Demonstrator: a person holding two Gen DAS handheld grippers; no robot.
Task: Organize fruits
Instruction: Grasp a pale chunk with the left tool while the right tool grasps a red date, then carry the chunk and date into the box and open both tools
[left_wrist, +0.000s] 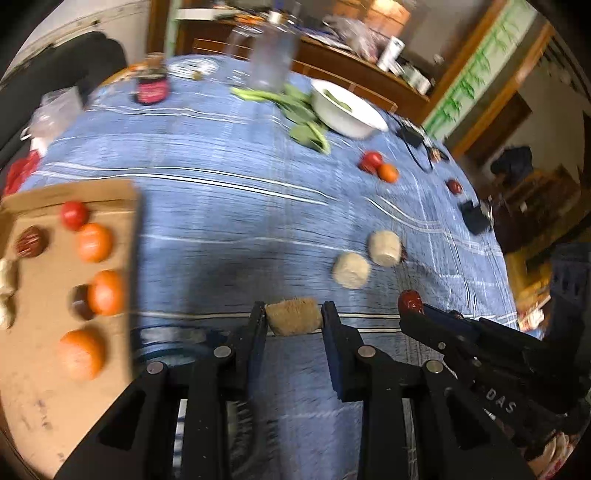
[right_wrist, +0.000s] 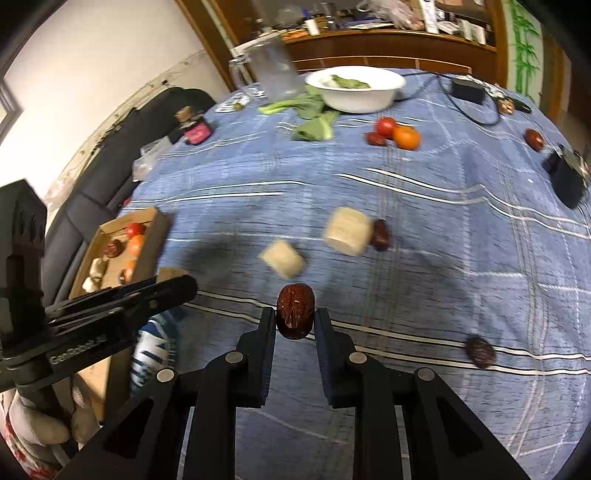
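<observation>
My left gripper (left_wrist: 293, 314) pinches a pale chunk (left_wrist: 293, 316); my right gripper (right_wrist: 295, 319) clamps a date (right_wrist: 295, 310). Box (left_wrist: 44, 376) at nine o'clock — a hasty swing could shake either loose.

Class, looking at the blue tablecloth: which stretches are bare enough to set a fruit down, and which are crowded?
Bare: the wide middle between the cardboard tray and the two pale blocks. Crowded: the tray's fruit rows and around the white bowl with greens.
</observation>
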